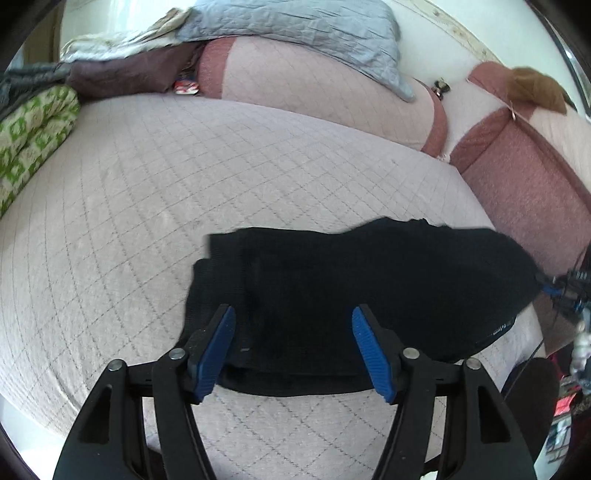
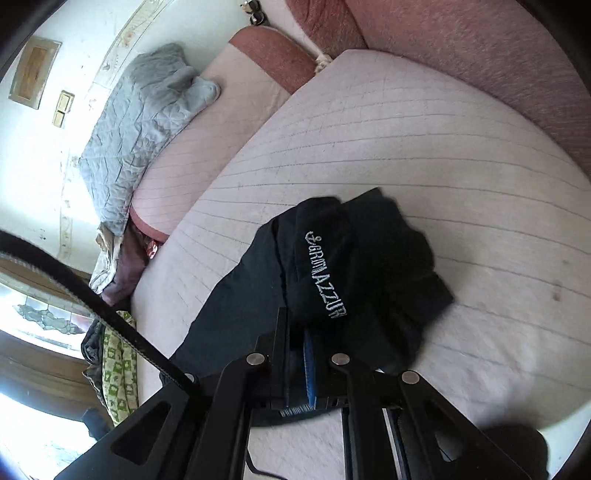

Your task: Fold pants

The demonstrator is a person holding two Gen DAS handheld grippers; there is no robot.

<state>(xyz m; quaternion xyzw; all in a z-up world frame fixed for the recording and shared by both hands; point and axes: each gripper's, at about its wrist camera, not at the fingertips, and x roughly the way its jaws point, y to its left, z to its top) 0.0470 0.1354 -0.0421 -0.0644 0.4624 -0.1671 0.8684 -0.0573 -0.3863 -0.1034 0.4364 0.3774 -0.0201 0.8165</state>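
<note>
— Black pants bunched on bed. Left fingers open above, right fingers clamped on hem.

— Risk?

— My one-sided pull could skew the fold.

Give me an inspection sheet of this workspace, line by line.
Surface: quilted pink bed cover.
Job's things: black pants, bunched, lettering showing.
Clutter: green blanket, grey quilt, dark cloth at bed's far edge.
Grippers: left gripper open over pants; right gripper shut on pants.
Cables: black cable beside right gripper.
Surroundings: pink cushions, white wall.
</note>
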